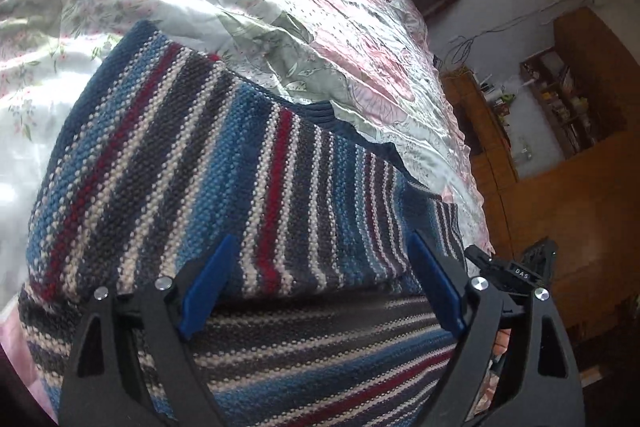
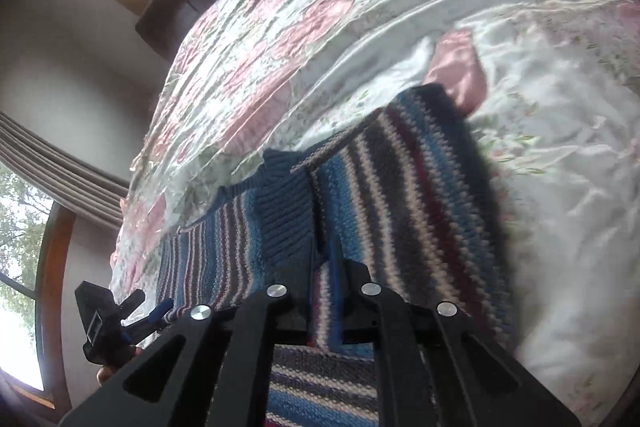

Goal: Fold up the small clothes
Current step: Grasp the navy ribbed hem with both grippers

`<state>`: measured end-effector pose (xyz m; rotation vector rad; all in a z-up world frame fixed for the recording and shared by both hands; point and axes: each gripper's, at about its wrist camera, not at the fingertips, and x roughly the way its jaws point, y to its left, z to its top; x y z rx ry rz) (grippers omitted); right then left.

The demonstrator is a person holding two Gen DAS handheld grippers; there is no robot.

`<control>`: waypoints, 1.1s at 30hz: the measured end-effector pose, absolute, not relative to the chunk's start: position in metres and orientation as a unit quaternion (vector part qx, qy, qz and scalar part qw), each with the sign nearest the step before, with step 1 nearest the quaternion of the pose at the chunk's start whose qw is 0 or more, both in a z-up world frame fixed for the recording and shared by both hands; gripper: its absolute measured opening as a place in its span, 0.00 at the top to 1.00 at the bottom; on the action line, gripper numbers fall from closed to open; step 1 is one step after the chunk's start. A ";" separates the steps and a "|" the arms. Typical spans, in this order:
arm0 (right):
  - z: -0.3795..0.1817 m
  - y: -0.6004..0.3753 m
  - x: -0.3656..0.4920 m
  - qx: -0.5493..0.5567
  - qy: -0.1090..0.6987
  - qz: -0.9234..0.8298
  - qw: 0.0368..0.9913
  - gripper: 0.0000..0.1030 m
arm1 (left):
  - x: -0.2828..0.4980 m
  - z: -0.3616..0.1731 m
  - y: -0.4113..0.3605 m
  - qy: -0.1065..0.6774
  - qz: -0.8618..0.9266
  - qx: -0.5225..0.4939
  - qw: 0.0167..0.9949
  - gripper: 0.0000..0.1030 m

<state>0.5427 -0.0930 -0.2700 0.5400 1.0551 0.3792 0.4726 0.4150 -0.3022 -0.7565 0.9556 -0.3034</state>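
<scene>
While the sweater (image 1: 208, 163) is half folded

The left gripper (image 1: 320, 279) is spread above it; the right gripper (image 2: 325, 291) pinches knit, which may slip and unfold.

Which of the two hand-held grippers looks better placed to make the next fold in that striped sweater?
Probably the right gripper: its jaws are already shut on the striped knit sweater. The left gripper hangs above it on the floral bedspread with jaws wide open, holding nothing.
</scene>
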 end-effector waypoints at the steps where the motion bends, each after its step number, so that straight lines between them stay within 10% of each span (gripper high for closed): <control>1: -0.272 -0.105 0.538 0.257 0.495 0.170 0.812 0.92 | 0.475 -0.307 0.413 0.456 -0.137 -0.348 0.808 0.15; 6: -0.307 -0.127 0.532 0.252 0.535 0.154 0.792 0.97 | 0.479 -0.324 0.410 0.486 -0.111 -0.326 0.803 0.19; 9: -0.288 -0.132 0.520 0.283 0.509 0.178 0.793 0.73 | 0.461 -0.303 0.412 0.475 -0.112 -0.335 0.806 0.15; 20: -0.267 -0.132 0.336 0.253 0.537 0.233 0.771 0.44 | 0.255 -0.265 0.437 0.467 -0.128 -0.366 0.795 0.11; 33: -0.300 -0.180 0.175 0.365 0.559 0.179 0.722 0.38 | 0.103 -0.300 0.430 0.477 -0.082 -0.439 0.757 0.08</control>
